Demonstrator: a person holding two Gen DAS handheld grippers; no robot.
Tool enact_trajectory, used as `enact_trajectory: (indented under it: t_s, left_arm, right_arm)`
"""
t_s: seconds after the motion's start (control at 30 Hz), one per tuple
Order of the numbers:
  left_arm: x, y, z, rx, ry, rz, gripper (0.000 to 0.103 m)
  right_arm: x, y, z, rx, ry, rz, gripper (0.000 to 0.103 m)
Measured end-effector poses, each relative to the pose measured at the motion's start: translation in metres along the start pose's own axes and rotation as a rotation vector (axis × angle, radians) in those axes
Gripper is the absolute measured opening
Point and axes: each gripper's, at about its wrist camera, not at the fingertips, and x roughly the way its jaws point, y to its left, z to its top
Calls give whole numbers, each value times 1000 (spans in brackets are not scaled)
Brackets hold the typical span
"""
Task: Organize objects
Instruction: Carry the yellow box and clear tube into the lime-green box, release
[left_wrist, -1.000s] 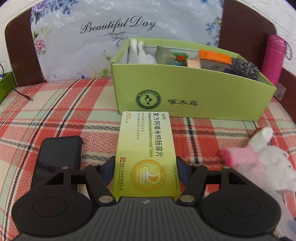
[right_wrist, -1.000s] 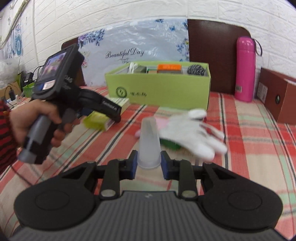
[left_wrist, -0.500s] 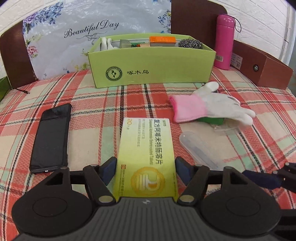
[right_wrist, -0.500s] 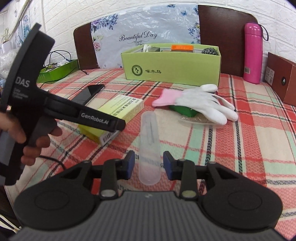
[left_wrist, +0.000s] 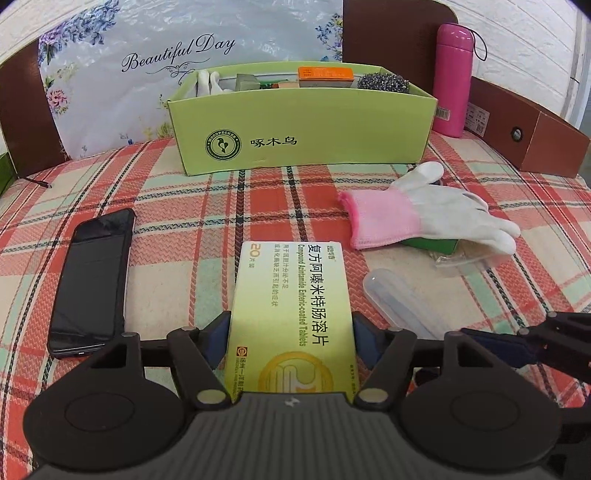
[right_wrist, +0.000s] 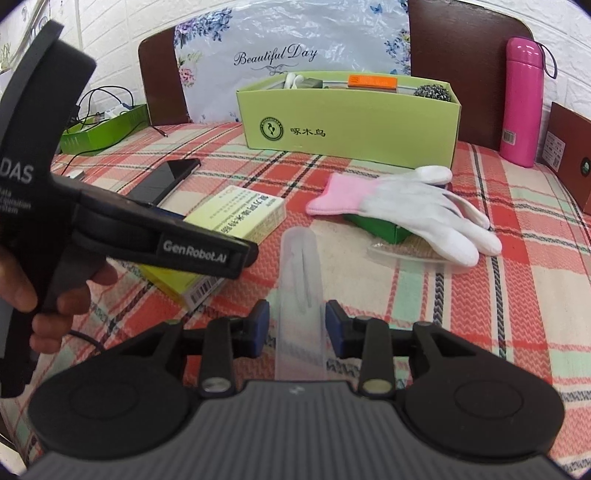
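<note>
the left claw (left_wrist: 291, 334) straddles the near end of the yellow tablet box (left_wrist: 291, 306), its blue pads right at the box's long sides; whether they press or only flank it cannot be told from the left wrist view. the box lies flat on the plaid-covered bench (left_wrist: 207, 206), well short of the green organizer box (left_wrist: 299, 136) at the back. it looks like light, thin card: stiff along its edges but easy to crush across the broad face, so the narrow side walls near one end are the sensible place to hold, with modest pressure.

the right claw (right_wrist: 297, 323) is spread a little around a clear plastic tube (right_wrist: 299, 280), a visible gap on each side, so nothing is pinched. the tube lies on the cloth pointing away from the camera, just beside the tablet box. it looks light, smooth and likely slippery, and being round it may roll or squirt forward if squeezed near the tip; a hold around mid-length seems safer.

a white and pink glove (right_wrist: 406, 210), soft and limp, lies draped over a small green item, and a black phone (left_wrist: 92, 277) rests left of the tablet box.
</note>
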Motion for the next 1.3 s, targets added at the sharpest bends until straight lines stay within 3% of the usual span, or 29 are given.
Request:
enact_trajectory:
  t_s: [0.1, 0.17, 0.4, 0.63, 0.77, 1.03, 1.3]
  left_arm:
    - [1, 3, -1, 3, -12, -19, 69]
    - [0, 4, -2, 1, -21, -30, 68]
    - [-14, 15, 7, -67, -45, -109, 68]
    - [-41, 33, 51, -113, -167, -163, 68]
    - [-46, 47, 93, -113, -244, -140, 68]
    - [7, 85, 179, -211, -240, -95, 68]
    - [57, 100, 211, -229, -218, -56, 68]
  right_arm:
    - [4, 0, 1, 4, -5, -1, 33]
    - [5, 3, 1, -10, -9, -17, 27]
    - [-8, 0, 11, 2, -47, 9, 27]
    - [-26, -16, 60, -15, -169, 0, 27]
    - [-25, -37, 101, 20, -244, -26, 27]
    - [10, -84, 177, 84, -334, -128, 27]
    - [70, -110, 206, 82, -302, -211, 27]
